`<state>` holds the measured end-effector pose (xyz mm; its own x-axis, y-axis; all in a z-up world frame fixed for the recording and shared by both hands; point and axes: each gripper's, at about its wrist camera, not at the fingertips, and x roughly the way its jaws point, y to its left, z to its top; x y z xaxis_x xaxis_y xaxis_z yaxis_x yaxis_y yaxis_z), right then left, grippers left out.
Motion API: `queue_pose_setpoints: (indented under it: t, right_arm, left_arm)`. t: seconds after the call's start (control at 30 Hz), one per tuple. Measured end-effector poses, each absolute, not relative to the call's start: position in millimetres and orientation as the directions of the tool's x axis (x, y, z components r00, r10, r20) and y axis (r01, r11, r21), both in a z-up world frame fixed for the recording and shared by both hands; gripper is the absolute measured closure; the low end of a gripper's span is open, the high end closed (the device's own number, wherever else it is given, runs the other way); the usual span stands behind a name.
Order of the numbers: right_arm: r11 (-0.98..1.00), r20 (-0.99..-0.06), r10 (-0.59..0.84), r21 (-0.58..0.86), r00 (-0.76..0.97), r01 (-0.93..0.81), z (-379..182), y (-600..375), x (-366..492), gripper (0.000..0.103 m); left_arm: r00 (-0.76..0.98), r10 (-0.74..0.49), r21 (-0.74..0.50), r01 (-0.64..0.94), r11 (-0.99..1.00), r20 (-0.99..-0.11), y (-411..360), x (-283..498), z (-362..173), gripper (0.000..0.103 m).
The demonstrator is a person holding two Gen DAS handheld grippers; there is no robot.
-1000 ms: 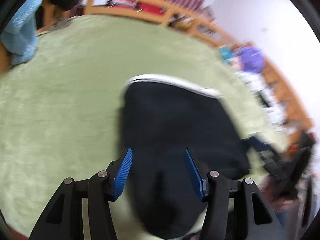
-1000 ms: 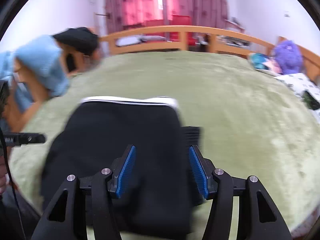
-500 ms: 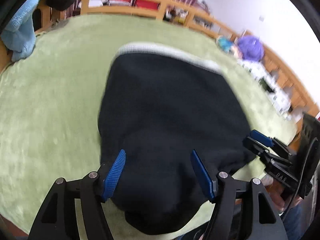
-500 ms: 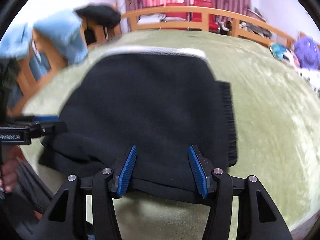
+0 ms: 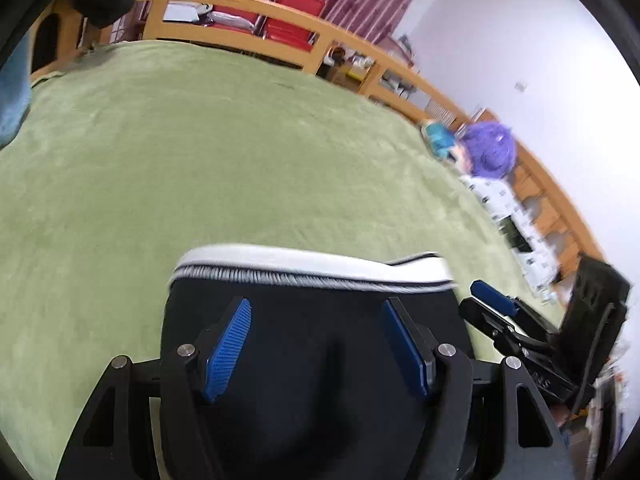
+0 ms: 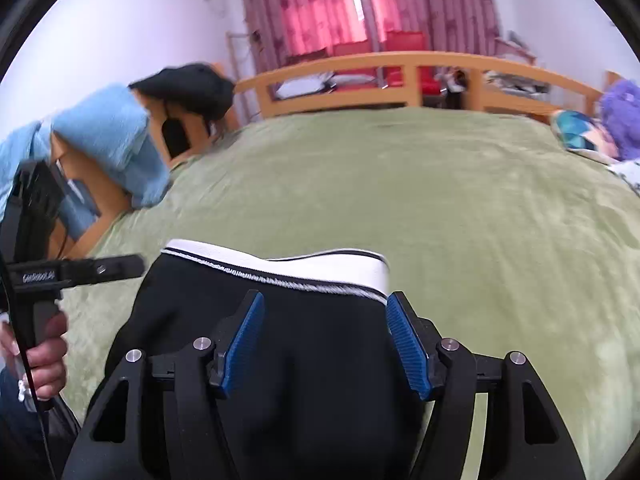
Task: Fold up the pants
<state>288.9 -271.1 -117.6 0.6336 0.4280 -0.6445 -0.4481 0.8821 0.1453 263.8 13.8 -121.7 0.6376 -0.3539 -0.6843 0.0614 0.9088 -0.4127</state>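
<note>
Black pants (image 5: pixel 316 360) with a white waistband (image 5: pixel 312 262) lie folded on the green blanket at the bed's near edge. They also show in the right wrist view (image 6: pixel 320 360), waistband (image 6: pixel 304 268) on the far side. My left gripper (image 5: pixel 316 344) is open, its blue pads spread over the black cloth, holding nothing. My right gripper (image 6: pixel 324 340) is open and empty over the same cloth. The right gripper shows in the left wrist view (image 5: pixel 520 328) at the pants' right side. The left gripper shows in the right wrist view (image 6: pixel 76 270) at the left.
The green blanket (image 6: pixel 440 200) covers the bed beyond the pants. A wooden bed rail (image 6: pixel 400 68) runs along the far side. A blue towel (image 6: pixel 104 140) and a dark garment (image 6: pixel 188 88) hang on a chair at the left. A purple plush toy (image 5: pixel 490 150) lies at the right.
Both grippers have pulled back towards the bed's near edge and tilted up. The pants now fill less of each view, and the waistband sits nearer the fingertips. Both stay open.
</note>
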Motion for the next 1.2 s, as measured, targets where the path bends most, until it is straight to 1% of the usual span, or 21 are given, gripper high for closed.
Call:
queue_pose_setpoints:
  t: [0.07,0.1,0.13,0.2,0.27,0.33,0.4,0.47,0.5,0.53,0.57,0.7,0.87,0.9,0.93,0.97,1.0,1.03,1.13,1.17,1.2]
  right_arm:
    - [0.922,-0.704,0.317,0.073,0.635,-0.379,-141.8,-264.5,309.4,0.044]
    - [0.924,-0.751,0.318,0.107,0.579,-0.367,-160.1,-266.5,325.4,0.045]
    - [0.921,-0.768,0.341,0.159,0.542,-0.355,-171.5,-271.8,334.3,0.049]
    - [0.917,-0.773,0.364,0.198,0.52,-0.347,-180.6,-278.7,343.9,0.048]
    - [0.916,-0.774,0.363,0.195,0.518,-0.35,-184.0,-282.2,350.7,0.045]
    - [0.92,-0.784,0.359,0.205,0.507,-0.334,-188.1,-286.2,355.9,0.045]
    - [0.923,-0.777,0.357,0.207,0.518,-0.324,-186.4,-285.4,353.8,0.045]
    - [0.94,-0.763,0.319,0.178,0.563,-0.291,-172.0,-292.7,343.7,0.045]
    - [0.947,-0.748,0.302,0.167,0.591,-0.274,-162.6,-296.1,335.3,0.045]
    - [0.954,-0.738,0.284,0.156,0.612,-0.255,-154.3,-299.4,322.8,0.045]
    - [0.958,-0.733,0.275,0.151,0.622,-0.246,-149.3,-300.6,314.3,0.046]
    - [0.945,-0.7,0.317,0.179,0.64,-0.272,-128.4,-307.1,254.7,0.046]
    - [0.943,-0.721,0.302,0.131,0.624,-0.305,-143.8,-296.4,183.2,0.046]
    - [0.942,-0.728,0.294,0.111,0.619,-0.316,-148.0,-295.5,173.5,0.046]
    - [0.942,-0.742,0.274,0.077,0.611,-0.327,-156.9,-291.2,160.9,0.046]
    - [0.943,-0.754,0.245,0.038,0.61,-0.331,-167.0,-287.3,151.0,0.046]
    - [0.944,-0.753,0.219,0.004,0.62,-0.329,-171.2,-285.5,146.9,0.046]
    - [0.943,-0.74,0.185,-0.052,0.646,-0.329,-178.5,-284.4,138.5,0.046]
    - [0.948,-0.736,0.182,-0.045,0.652,-0.315,-180.9,-294.8,136.1,0.046]
    - [0.954,-0.741,0.169,-0.044,0.649,-0.298,-179.7,-299.4,136.5,0.043]
    - [0.961,-0.749,0.145,-0.05,0.647,-0.273,-178.7,-303.7,137.4,0.041]
  left_arm:
    - [0.625,-0.303,-0.371,0.023,0.928,-0.719,12.4,280.5,-139.0,0.038]
    - [0.613,-0.288,-0.372,-0.01,0.928,-0.735,16.6,288.6,-148.6,0.047]
    - [0.608,-0.289,-0.385,-0.029,0.922,-0.739,21.5,293.0,-155.1,0.053]
    - [0.596,-0.313,-0.413,-0.035,0.91,-0.739,28.7,298.5,-163.7,0.054]
    - [0.6,-0.305,-0.405,-0.034,0.914,-0.74,27.3,298.3,-164.5,0.054]
    - [0.593,-0.292,-0.387,-0.037,0.921,-0.751,24.0,297.7,-163.6,0.055]
    - [0.596,-0.279,-0.38,-0.048,0.924,-0.753,26.6,292.9,-158.2,0.056]
    - [0.607,-0.265,-0.377,-0.063,0.924,-0.749,31.1,278.5,-145.1,0.055]
    - [0.614,-0.256,-0.369,-0.063,0.927,-0.747,33.6,270.5,-138.6,0.05]
    - [0.614,-0.243,-0.355,-0.064,0.933,-0.751,34.4,266.4,-133.8,0.038]
    - [0.617,-0.229,-0.34,-0.067,0.938,-0.753,37.4,251.2,-130.4,0.036]
    - [0.603,-0.229,-0.325,-0.054,0.944,-0.765,31.9,198.9,-132.7,0.036]
    - [0.571,-0.187,-0.268,-0.059,0.962,-0.799,6.3,135.6,-154.6,0.036]
    - [0.57,-0.152,-0.234,-0.072,0.97,-0.807,1.9,124.5,-161.2,0.033]
    - [0.593,-0.122,-0.212,-0.084,0.974,-0.796,-0.1,112.7,-165.9,0.03]
    - [0.606,-0.115,-0.21,-0.088,0.974,-0.787,-0.1,107.0,-167.6,0.027]
    - [0.607,-0.119,-0.215,-0.088,0.973,-0.786,1.3,104.4,-170.2,0.021]
    - [0.603,-0.124,-0.221,-0.088,0.971,-0.788,3.6,104.4,-172.5,0.018]
    - [0.581,-0.181,-0.281,-0.086,0.956,-0.794,15.0,106.2,-176.0,0.017]
    - [0.576,-0.181,-0.278,-0.083,0.957,-0.797,15.9,106.4,-174.8,0.017]
    - [0.574,-0.167,-0.257,-0.079,0.963,-0.802,15.8,103.3,-169.1,0.02]
